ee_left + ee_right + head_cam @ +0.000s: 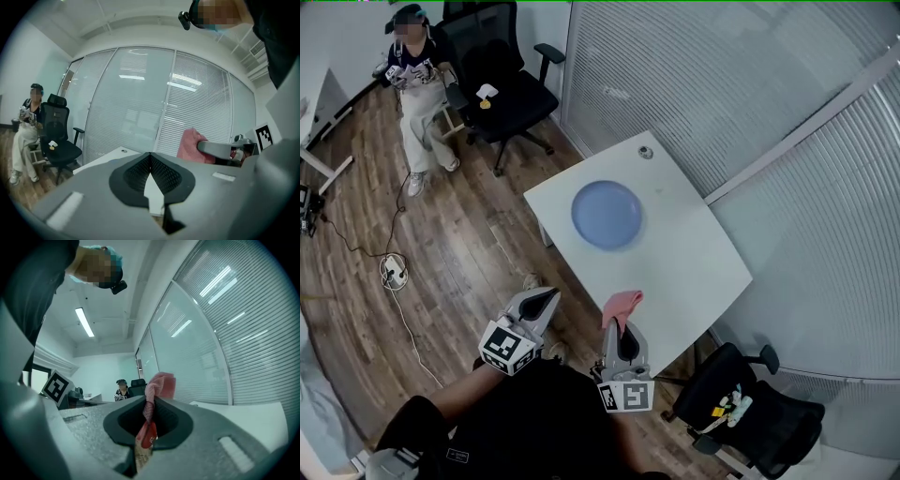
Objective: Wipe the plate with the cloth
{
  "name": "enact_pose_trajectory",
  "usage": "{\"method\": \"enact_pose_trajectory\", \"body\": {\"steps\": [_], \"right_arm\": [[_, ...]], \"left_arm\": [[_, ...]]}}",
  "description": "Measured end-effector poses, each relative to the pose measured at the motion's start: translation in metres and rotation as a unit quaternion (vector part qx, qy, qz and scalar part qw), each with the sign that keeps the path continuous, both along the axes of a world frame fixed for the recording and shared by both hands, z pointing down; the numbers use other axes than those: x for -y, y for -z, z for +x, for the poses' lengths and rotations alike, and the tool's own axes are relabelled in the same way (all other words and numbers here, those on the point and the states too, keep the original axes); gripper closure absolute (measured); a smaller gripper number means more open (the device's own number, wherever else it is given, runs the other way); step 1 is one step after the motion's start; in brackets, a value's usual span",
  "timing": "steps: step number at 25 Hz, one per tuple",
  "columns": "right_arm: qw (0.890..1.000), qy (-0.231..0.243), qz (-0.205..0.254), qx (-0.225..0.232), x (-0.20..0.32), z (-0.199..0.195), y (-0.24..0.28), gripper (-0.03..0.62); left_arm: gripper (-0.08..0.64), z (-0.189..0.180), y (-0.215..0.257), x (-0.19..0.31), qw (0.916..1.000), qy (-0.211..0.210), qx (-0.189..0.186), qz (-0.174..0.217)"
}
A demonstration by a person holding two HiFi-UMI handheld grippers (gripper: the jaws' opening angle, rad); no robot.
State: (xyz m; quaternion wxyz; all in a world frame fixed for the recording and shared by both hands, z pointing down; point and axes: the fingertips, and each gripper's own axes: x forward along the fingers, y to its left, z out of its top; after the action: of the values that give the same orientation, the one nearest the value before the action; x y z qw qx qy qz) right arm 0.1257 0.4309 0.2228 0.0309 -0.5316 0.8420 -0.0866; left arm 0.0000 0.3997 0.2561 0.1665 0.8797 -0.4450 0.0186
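Right gripper view: the right gripper's (149,414) jaws are clamped on the pink cloth (160,384), whose lower folds are hidden between them.
Left gripper view: the left gripper's (150,159) jaws are together and empty.
Head view: both grippers point at the table's (694,272) near edge. Only this view shows the blue plate (607,214), mid-table and well apart from the cloth.

Left gripper (546,298) and right gripper (623,328): grey shells are lined with black ribbed pads (133,176); each carries a black-and-white marker cube (508,348). A black top (534,427) is worn.
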Motion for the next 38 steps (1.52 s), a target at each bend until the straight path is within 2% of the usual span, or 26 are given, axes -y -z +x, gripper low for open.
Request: {"method": "enact_pose_trajectory", "body": {"steps": [11,15,23,33,38], "right_arm": [[1.000,-0.012,-0.018,-0.018,0.115,-0.062,-0.006,0.568],[0.999,-0.017,-0.025,-0.028,0.149,-0.085,-0.007,0.568],[0.998,-0.029,-0.041,-0.048,0.214,-0.119,-0.020,0.568],[0.996,-0.036,-0.046,-0.072,0.251,-0.109,-0.036,0.568],[0.995,-0.021,-0.065,-0.072,0.263,-0.096,-0.062,0.568]], "left_arm": [[0.558,-0.061,-0.015,0.123,0.9993,-0.014,-0.009,-0.034],[0.558,-0.076,-0.025,0.159,0.9979,-0.034,-0.016,-0.053],[0.557,-0.096,-0.066,0.218,0.9911,-0.075,-0.005,-0.110],[0.544,-0.081,-0.097,0.258,0.9840,-0.103,-0.002,-0.146],[0.516,-0.063,-0.135,0.266,0.9738,-0.111,0.006,-0.199]]}}
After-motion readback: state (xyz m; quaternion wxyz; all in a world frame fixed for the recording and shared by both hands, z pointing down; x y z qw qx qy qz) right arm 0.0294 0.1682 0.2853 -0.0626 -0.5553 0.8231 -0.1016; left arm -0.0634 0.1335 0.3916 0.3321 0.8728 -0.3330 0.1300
